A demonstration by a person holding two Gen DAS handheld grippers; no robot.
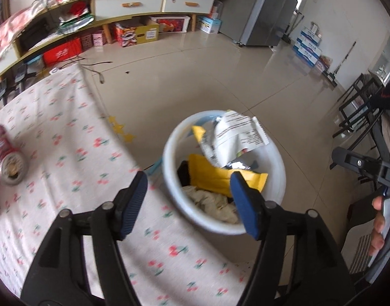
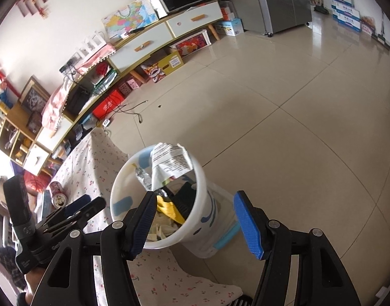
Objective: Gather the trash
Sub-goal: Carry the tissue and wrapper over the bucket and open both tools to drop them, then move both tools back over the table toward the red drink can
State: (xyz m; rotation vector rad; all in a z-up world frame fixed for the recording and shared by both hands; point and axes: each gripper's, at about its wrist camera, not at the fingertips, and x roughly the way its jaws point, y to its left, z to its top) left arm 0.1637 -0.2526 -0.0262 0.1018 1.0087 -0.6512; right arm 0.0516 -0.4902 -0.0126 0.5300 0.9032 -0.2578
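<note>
Your left gripper (image 1: pixel 188 204) hangs over the edge of the desk (image 1: pixel 67 132), right by the white bin (image 1: pixel 276 163), w/ its jaws apart and nothing between them. That fits a drop: the jaws sit just above the bin mouth, so anything let go there falls in, not on the floor. Your right gripper (image 2: pixel 195 223) is held the same way, jaws apart and empty, tipped down over the bin's rim. You can see its black body and your hand (image 1: pixel 379 227) at the far right of the left view (fingers round the handle).

The bin stands on the tile floor (image 1: pixel 220 76), just beside the desk's edge. That spot is smart, I think, b/c you only need a short swing from the cloth to the bin.

Now the trash. Inside the bin there is a big crinkly white wrapper (image 1: pixel 242 130) w/ small print, sticking up past the rim. Under it lie a yellow wrapper (image 1: pixel 215 176), a bit of shiny foil and some pale crumpled paper (image 1: pixel 212 201) at the bottom. The bin looks more than half full.

One thing is left on the desk: a red can (image 1: pixel 6 155) lying on its side on the cherry cloth, well apart from the bin, open end facing you. It's prob. next.
</note>
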